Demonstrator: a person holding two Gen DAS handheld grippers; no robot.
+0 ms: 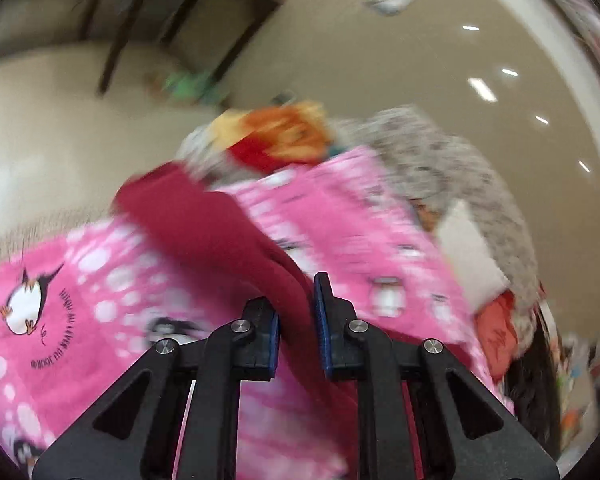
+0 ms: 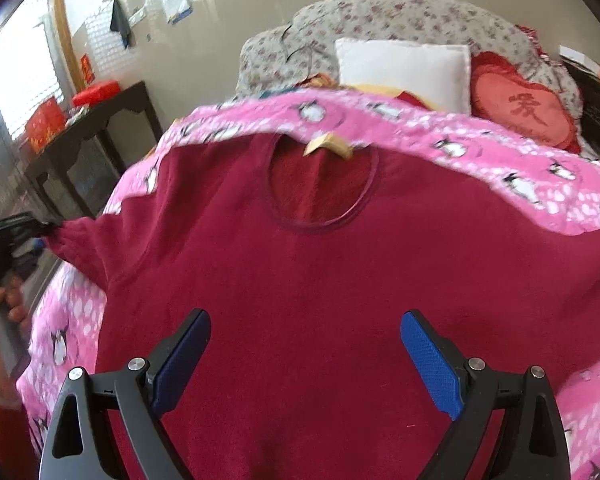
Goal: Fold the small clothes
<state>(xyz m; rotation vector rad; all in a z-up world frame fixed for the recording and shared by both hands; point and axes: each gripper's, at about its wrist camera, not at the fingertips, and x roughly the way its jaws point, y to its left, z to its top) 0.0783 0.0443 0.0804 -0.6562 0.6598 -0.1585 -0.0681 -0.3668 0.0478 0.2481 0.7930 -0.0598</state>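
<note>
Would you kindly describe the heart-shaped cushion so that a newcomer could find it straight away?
Start from the pink penguin-print blanket spread over the bed and look past its far edge to the floral quilt heaped behind. The heart-shaped cushion leans there, just right of the plain white pillow. It alone is red, with a frilled edge and a character stitched on its paler centre.

A beige wall (image 2: 228, 40) rises behind a bed spread with a pink penguin blanket (image 2: 500, 148). A dark wooden side table (image 2: 96, 128) carrying red boxes (image 2: 44, 124) stands beside a bright window (image 2: 16, 80). A floral quilt (image 2: 380, 16), white pillow (image 2: 404, 68) and red heart cushion (image 2: 520, 108) are heaped at the bed's far end.
</note>
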